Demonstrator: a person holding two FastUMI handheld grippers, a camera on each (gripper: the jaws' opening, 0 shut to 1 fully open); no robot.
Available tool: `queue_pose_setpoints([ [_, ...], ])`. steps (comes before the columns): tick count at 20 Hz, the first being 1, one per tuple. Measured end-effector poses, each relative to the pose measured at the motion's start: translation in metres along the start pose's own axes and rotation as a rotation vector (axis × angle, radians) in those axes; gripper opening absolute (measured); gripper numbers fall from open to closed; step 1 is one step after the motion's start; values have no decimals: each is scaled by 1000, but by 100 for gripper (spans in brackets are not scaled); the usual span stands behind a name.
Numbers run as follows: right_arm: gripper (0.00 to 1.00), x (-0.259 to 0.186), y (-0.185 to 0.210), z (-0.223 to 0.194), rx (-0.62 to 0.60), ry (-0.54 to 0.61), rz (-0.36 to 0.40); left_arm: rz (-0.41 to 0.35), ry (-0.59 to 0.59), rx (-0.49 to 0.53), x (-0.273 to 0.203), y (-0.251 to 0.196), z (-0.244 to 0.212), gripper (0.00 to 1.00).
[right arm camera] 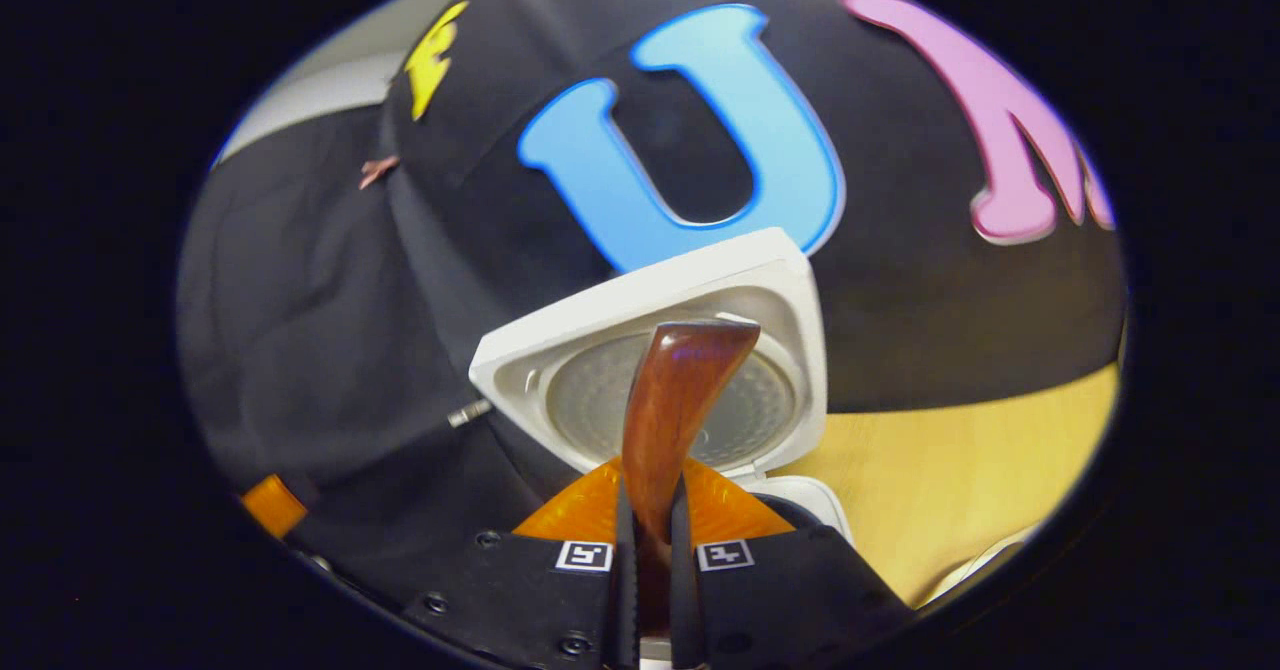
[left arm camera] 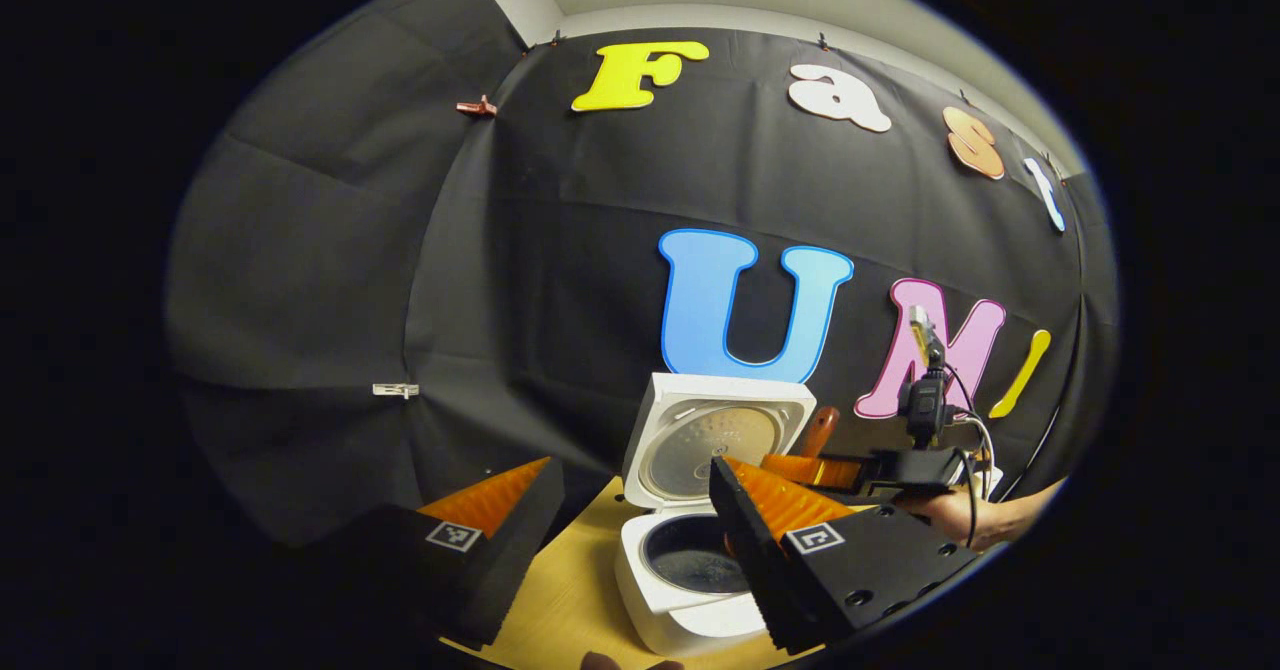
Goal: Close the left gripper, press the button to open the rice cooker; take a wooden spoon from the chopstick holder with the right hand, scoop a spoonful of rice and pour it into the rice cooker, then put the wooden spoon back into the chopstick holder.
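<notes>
Right tool [right arm camera: 650,550] clamps the wooden spoon [right arm camera: 672,400] before the open rice cooker [left arm camera: 690,560].
Left tool [left arm camera: 630,530] spread wide above the tabletop [left arm camera: 570,600].

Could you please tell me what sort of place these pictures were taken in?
Probably a staged recording booth, not a real kitchen: black cloth hangs as the wall behind a wooden table, where a white rice cooker stands open. The right tool grips a wooden spoon.

black screw-studded tongs [right arm camera: 650,540] with square coded markers, trailing cables
</notes>
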State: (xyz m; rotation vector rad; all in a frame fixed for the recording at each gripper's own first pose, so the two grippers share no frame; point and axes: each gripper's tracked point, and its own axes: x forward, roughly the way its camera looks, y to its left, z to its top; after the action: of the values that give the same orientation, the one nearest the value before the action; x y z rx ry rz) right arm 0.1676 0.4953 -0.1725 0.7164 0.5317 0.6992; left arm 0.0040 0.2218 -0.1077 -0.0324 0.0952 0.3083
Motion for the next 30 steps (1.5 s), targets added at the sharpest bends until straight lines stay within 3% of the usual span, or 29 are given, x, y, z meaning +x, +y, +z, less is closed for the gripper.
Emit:
queue_pose_setpoints([
  [5,16,-56,-49,51,386,-104,2,-25,-4,17,3,-33,6,94],
  [11,16,-145,-140,97,517,-241,-83,-90,-4,22,11,-85,8,95],
  [15,16,-225,-217,132,510,-351,-173,-130,9,17,19,-124,6,95],
  [21,16,-327,-306,153,439,-430,-330,-155,25,23,28,-158,6,94],
  [25,16,-403,-388,131,358,-426,-509,-155,26,49,33,-180,10,94],
  [30,16,-436,-439,87,251,-328,-629,-147,26,72,31,-195,17,94],
])
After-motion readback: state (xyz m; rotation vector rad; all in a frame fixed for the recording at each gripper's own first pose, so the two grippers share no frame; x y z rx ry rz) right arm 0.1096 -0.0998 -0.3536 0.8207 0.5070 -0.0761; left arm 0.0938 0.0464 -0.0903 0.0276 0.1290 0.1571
